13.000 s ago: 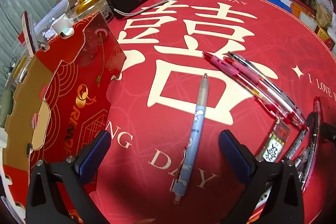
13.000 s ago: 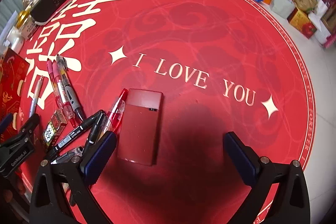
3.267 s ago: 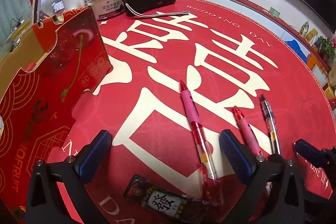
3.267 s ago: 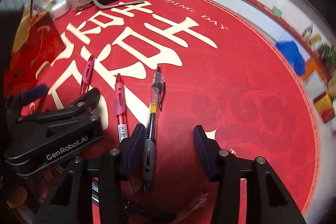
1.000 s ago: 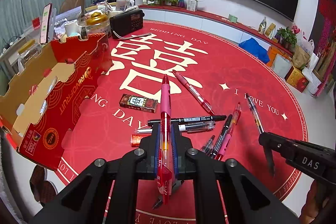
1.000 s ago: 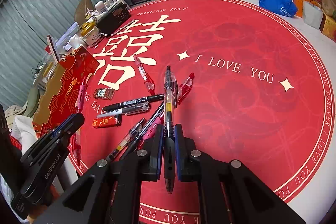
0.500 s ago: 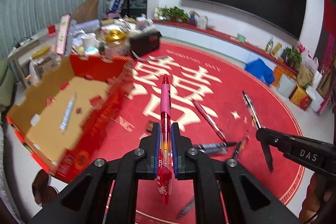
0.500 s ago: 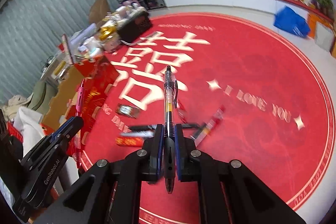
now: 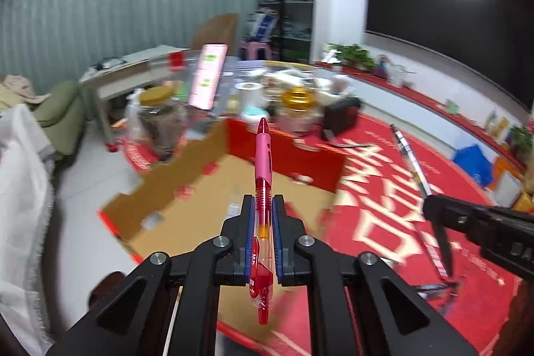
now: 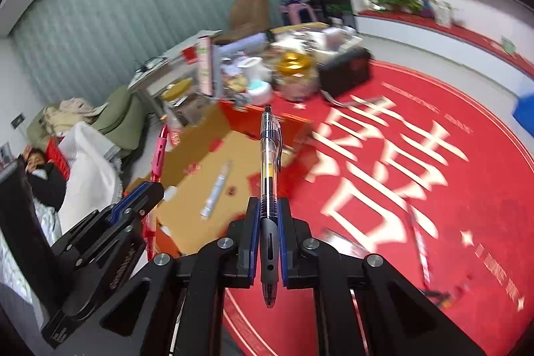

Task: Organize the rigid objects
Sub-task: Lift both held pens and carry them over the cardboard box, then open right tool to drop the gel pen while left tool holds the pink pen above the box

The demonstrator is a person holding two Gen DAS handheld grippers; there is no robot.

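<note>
My left gripper (image 9: 261,206) is shut on a pink and red pen (image 9: 262,169), held high over the open cardboard box (image 9: 207,186). My right gripper (image 10: 269,206) is shut on a clear pen with a black grip (image 10: 269,162), also above the box (image 10: 200,169). A light blue pen (image 10: 215,191) lies on the box floor. The left gripper (image 10: 133,206) with its pink pen (image 10: 158,152) shows at the left of the right wrist view. The right gripper (image 9: 444,216) with its clear pen (image 9: 410,159) shows at the right of the left wrist view.
The box stands at the left edge of the round red table cloth (image 10: 434,189). Several pens (image 10: 420,242) lie on the cloth. Behind the box are a black radio (image 10: 345,72), a gold-lidded jar (image 10: 293,69) and clutter. A person (image 10: 40,175) lies at far left.
Both grippers have swung left with their pens and now hang over the box. The view has tilted up toward the room.
</note>
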